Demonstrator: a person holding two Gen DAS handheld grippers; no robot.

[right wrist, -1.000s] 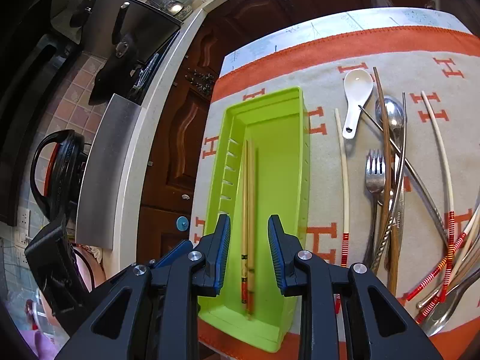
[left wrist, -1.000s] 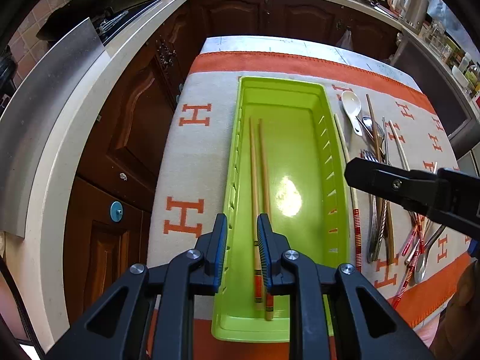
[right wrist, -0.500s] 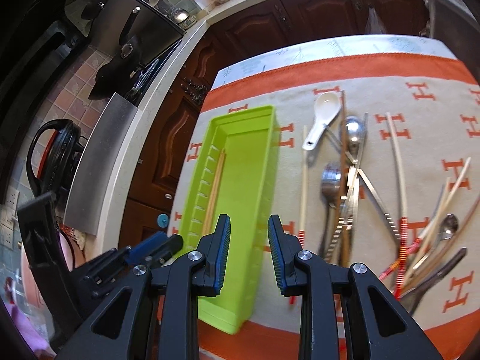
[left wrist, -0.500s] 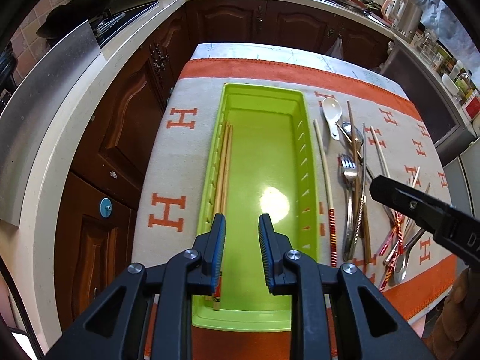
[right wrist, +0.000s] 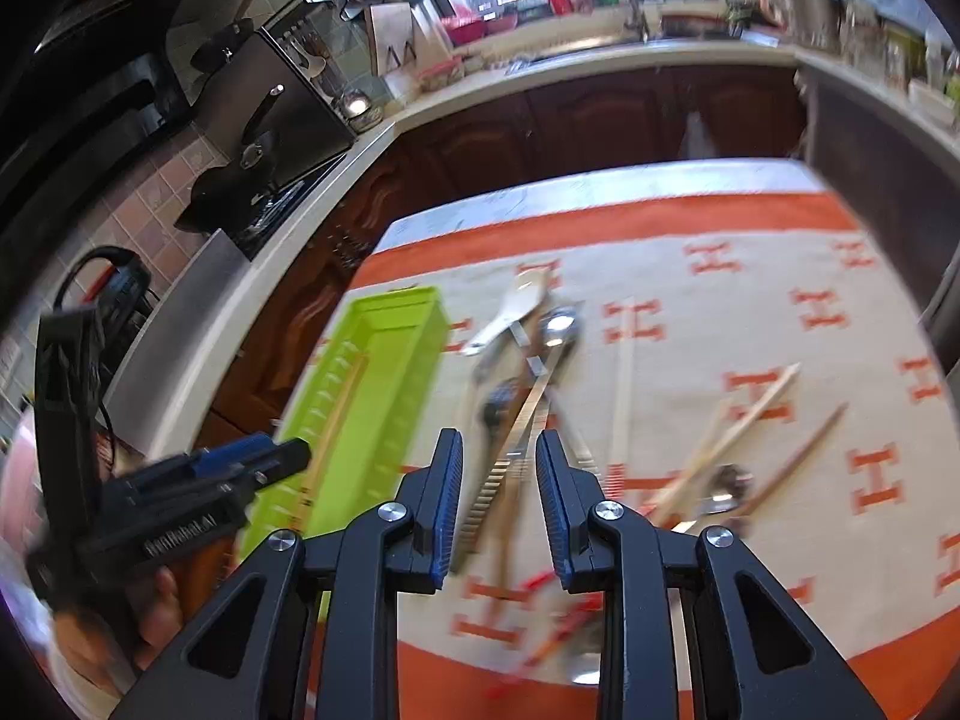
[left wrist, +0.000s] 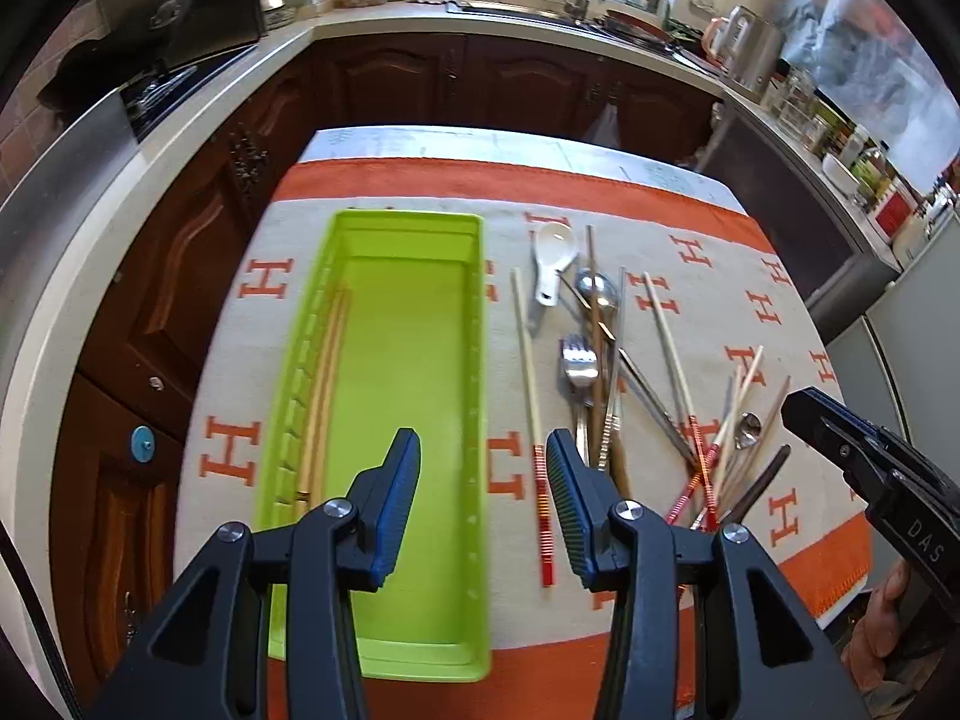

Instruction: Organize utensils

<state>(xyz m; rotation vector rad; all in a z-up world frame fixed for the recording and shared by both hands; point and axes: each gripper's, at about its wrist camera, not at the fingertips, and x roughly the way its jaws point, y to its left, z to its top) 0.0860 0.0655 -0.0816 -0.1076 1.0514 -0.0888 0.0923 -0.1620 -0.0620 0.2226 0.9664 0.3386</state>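
Your left hand-held gripper (left wrist: 483, 498), jaws just widened and empty, hovers over the green tray (left wrist: 474, 324) (two chopsticks (left wrist: 327, 372) inside); your right hand-held gripper (right wrist: 498, 501), jaws apart and empty, aims at loose utensils (left wrist: 594, 360) on the surface, probably the next pick.

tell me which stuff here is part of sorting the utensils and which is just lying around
Job: green tray, chopsticks in it, loose chopstick, white spoon, fork, metal spoon.
Lying about: kettle, pan, tablecloth.

Both wrist views down onto tray (left wrist: 414, 324)
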